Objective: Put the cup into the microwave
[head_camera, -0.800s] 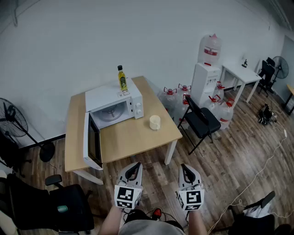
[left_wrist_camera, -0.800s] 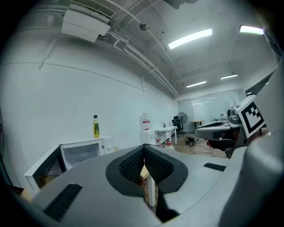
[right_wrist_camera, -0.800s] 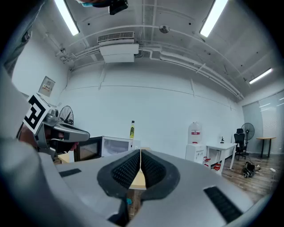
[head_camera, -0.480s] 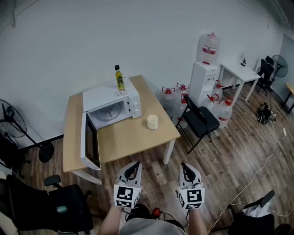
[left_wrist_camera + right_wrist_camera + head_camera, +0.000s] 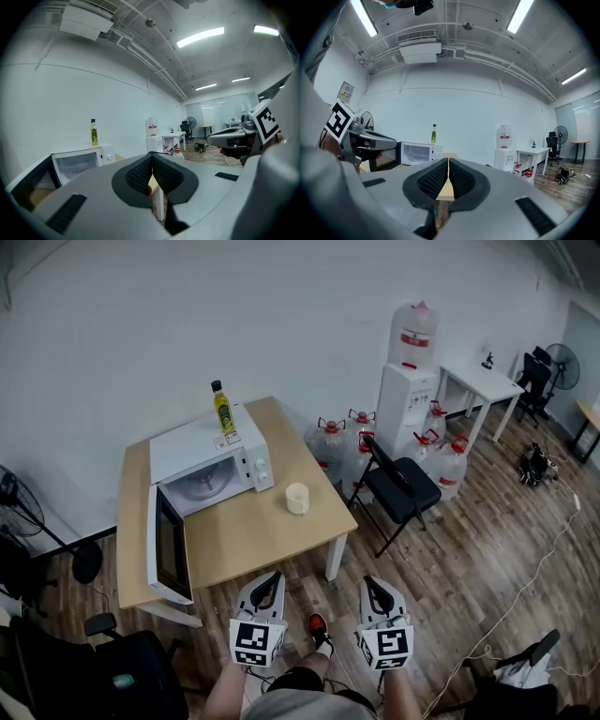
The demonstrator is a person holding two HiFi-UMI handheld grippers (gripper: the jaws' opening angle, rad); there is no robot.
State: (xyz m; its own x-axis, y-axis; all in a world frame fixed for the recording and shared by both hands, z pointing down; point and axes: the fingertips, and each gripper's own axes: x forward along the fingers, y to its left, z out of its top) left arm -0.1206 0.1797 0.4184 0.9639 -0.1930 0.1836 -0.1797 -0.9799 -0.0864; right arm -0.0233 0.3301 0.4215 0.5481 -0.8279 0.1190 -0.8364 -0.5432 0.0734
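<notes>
I held both tools low at the bottom centre of the head view, over the wood floor and well short of the table. My left gripper had its jaws closed together, the ribbed pads meeting at their tips with nothing caught between them. My right gripper was pinched down to a hairline slit and also carried nothing. The two sat side by side, their marker cubes toward me and their jaws aimed up the frame at the table.

The cup, pale and upright, stood on the tabletop just below and right of the microwave, near the table's right edge and well apart from both grippers. The white microwave sat at left of centre. Its door hung open toward the lower left, so the turntable inside showed. A yellow oil bottle stood upright on the microwave's roof near the back.

Right of the table stood a black folding chair. Behind it, at upper right, was a water dispenser with a jug on top. Spare water jugs clustered on the floor near its base.
</notes>
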